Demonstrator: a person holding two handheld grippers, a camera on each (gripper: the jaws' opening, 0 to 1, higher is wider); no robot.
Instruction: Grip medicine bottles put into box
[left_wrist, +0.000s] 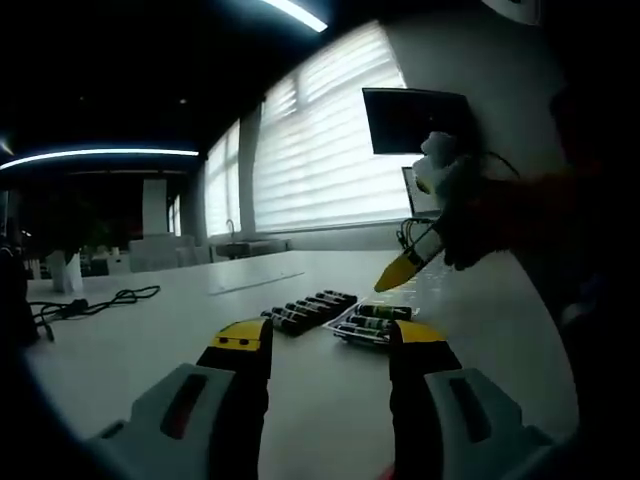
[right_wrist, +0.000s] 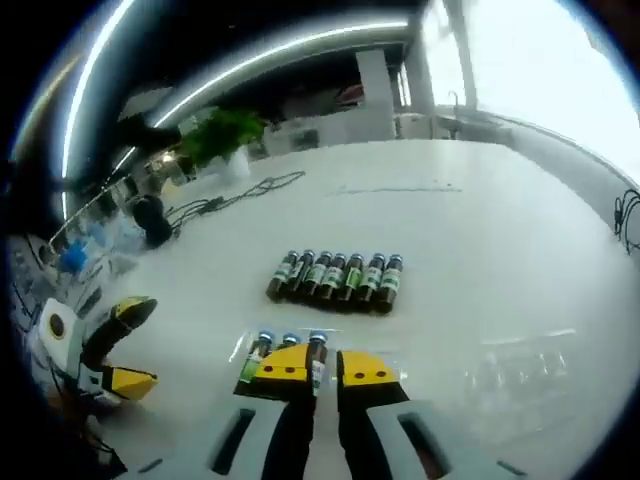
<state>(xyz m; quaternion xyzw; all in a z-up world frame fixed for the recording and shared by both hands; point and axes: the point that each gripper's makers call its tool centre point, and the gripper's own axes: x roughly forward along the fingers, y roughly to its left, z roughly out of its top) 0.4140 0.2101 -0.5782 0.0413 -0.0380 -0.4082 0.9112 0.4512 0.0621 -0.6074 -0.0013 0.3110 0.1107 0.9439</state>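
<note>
Several dark medicine bottles (right_wrist: 338, 276) with green labels lie in a row on the white table; the same row (left_wrist: 312, 308) shows in the left gripper view. Just nearer lies a clear box (right_wrist: 236, 352) with three blue-capped bottles (right_wrist: 258, 356) in it, also seen as the box (left_wrist: 345, 331) beside the row. My right gripper (right_wrist: 326, 368) hovers above the box with its yellow jaws almost together and nothing clearly between them. A gloved hand holds that right gripper (left_wrist: 402, 270) above the box. My left gripper (left_wrist: 328, 340) stands open and empty short of the bottles, and appears again as the left gripper (right_wrist: 140, 345).
A black cable (right_wrist: 232, 192) lies on the far side of the table, with a green plant (right_wrist: 224, 130) behind it. A clear plastic piece (right_wrist: 520, 368) rests to the right of the box. Bright blinds (left_wrist: 320, 150) and a dark monitor (left_wrist: 415, 120) stand beyond the table.
</note>
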